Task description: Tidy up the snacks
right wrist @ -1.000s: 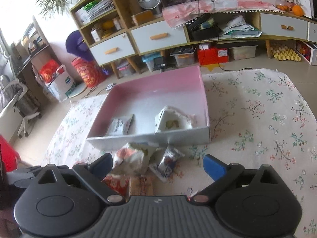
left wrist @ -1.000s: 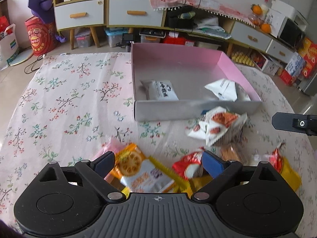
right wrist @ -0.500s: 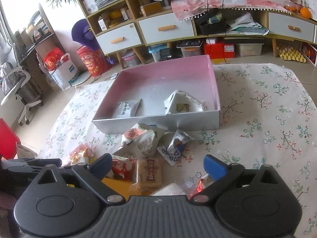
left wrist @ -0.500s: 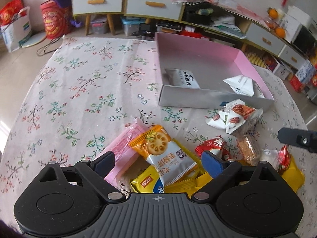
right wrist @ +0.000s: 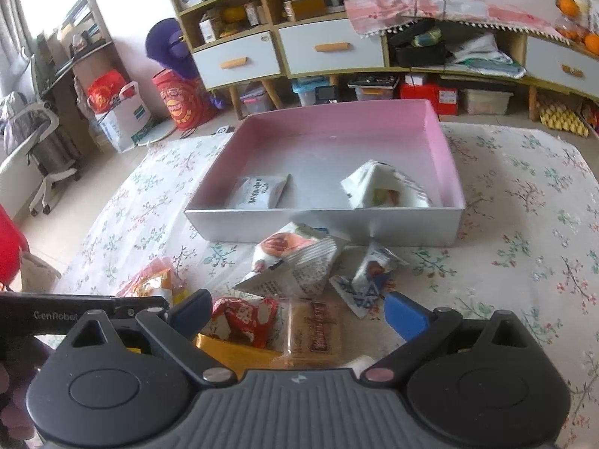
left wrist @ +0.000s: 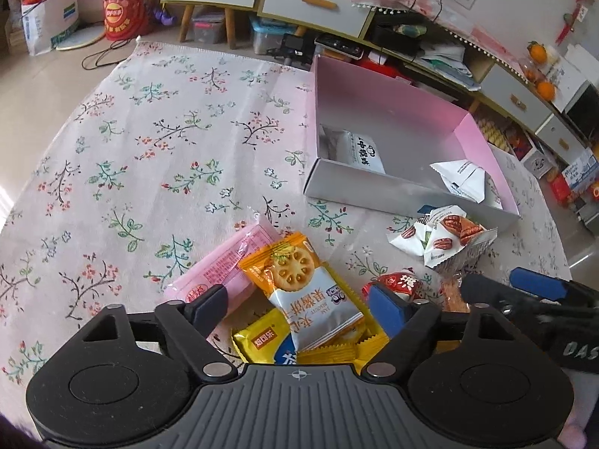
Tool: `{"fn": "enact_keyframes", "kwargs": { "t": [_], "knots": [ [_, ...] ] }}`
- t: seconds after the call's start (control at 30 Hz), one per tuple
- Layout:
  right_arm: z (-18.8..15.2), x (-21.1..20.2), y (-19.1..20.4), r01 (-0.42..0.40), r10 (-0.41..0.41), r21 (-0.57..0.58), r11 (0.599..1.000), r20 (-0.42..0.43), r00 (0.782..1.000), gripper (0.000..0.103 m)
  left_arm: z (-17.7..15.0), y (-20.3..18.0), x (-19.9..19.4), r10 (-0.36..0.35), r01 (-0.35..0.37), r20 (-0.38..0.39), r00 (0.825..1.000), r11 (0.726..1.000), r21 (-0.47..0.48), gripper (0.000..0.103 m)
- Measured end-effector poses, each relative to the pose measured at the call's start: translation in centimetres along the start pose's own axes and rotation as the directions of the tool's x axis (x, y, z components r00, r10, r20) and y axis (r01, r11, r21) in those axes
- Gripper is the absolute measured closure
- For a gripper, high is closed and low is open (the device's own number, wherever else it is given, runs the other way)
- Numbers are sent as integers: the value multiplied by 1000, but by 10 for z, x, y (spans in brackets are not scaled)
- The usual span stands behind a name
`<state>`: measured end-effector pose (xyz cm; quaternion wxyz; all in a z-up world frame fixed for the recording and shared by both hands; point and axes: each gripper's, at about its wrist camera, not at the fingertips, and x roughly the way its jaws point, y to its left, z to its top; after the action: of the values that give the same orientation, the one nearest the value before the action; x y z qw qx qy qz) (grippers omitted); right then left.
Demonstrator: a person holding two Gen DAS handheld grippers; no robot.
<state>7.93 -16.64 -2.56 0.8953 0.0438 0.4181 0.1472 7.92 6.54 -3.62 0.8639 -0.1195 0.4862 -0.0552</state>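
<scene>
My left gripper (left wrist: 299,305) hangs over the snack pile on the floral cloth, and its jaws are closing. An orange-and-white biscuit packet (left wrist: 307,292) lies between the pads, untouched. A pink packet (left wrist: 224,269) and a yellow one (left wrist: 262,336) lie beside it. My right gripper (right wrist: 297,312) is open over a red packet (right wrist: 247,314) and a brown cake packet (right wrist: 318,325). Beyond stands the pink-lined box (right wrist: 322,224) (left wrist: 411,191) with two white packets (right wrist: 258,191) (right wrist: 382,187) inside. A nut packet (right wrist: 292,258) (left wrist: 445,239) lies against its front wall.
The right gripper (left wrist: 524,292) shows at the right edge of the left wrist view, close to the left one. A small blue-starred packet (right wrist: 367,277) lies before the box. Cabinets, bags and an office chair stand beyond the cloth's far edge.
The left jaws have narrowed around the biscuit packet and that view has rolled. The right gripper has come down and closer to the pile, so the red and brown packets now lie between its fingers.
</scene>
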Motion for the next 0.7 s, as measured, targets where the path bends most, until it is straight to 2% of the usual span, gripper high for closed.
{"fn": "enact_keyframes", "kwargs": {
  "t": [0.03, 0.1, 0.23, 0.33, 0.7],
  "knots": [
    [0, 2, 2, 4, -4, -9, 1000, 1, 1000, 16, 0, -1, 0, 3, -3, 2, 1000, 1000, -2, 27],
    [-1, 5, 5, 10, -10, -25, 1000, 3, 1000, 16, -1, -1, -1, 3, -3, 1, 1000, 1000, -7, 39],
    [0, 9, 7, 9, -9, -31, 999, 10, 1000, 17, -2, 1, -1, -16, 15, -21, 1000, 999, -43, 51],
    [2, 12, 7, 4, -3, -29, 1000, 21, 1000, 20, -2, 0, 2, -31, 29, -32, 999, 998, -54, 52],
    [7, 27, 5, -5, 7, -30, 1000, 55, 998, 28, 2, -1, 23, -14, 12, -21, 1000, 996, -89, 51]
  ]
}}
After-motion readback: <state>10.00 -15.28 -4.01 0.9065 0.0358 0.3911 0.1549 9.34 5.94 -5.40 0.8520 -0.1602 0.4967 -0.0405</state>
